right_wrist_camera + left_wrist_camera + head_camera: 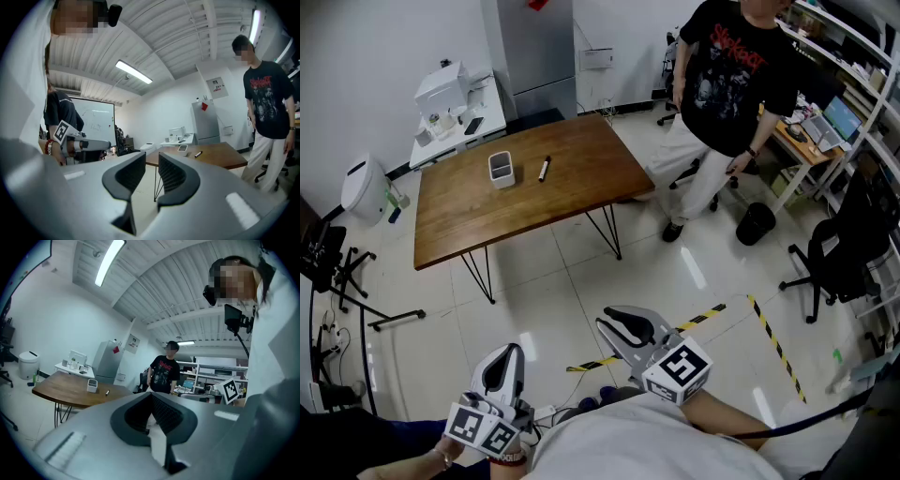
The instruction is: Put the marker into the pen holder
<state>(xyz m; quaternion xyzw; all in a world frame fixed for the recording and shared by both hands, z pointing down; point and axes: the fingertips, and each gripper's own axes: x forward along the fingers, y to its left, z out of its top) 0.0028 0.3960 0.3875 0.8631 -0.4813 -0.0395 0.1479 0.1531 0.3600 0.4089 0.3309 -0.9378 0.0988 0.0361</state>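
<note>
A glossy white-tiled floor fills the room, and a wooden table (572, 192) on thin black legs stands well ahead of the person holding the tools. On that table the marker (544, 169) lies flat, just beside the white pen holder (501, 170) and to its right, not touching it. The holder stands upright.

Both tools are held low and close to the person's body, at the bottom edge of the head view, far from the table. The left gripper (506, 364) points forward and upward, and its own view takes in the ceiling as well as the table. Its 2 jaws meet at the tips, with nothing between them. The right gripper (625, 328) sits a little further forward and also angles upward. Its jaws stand a narrow gap apart, and only floor shows through that gap.

Each tool carries a cube (677, 367) with black-and-white square markers.

A second person (731, 84) stands to the right of the table in a black T-shirt whose red lettering reads "Slipknot". A strip of yellow-and-black tape (703, 319) crosses the floor near the right tool.
</note>
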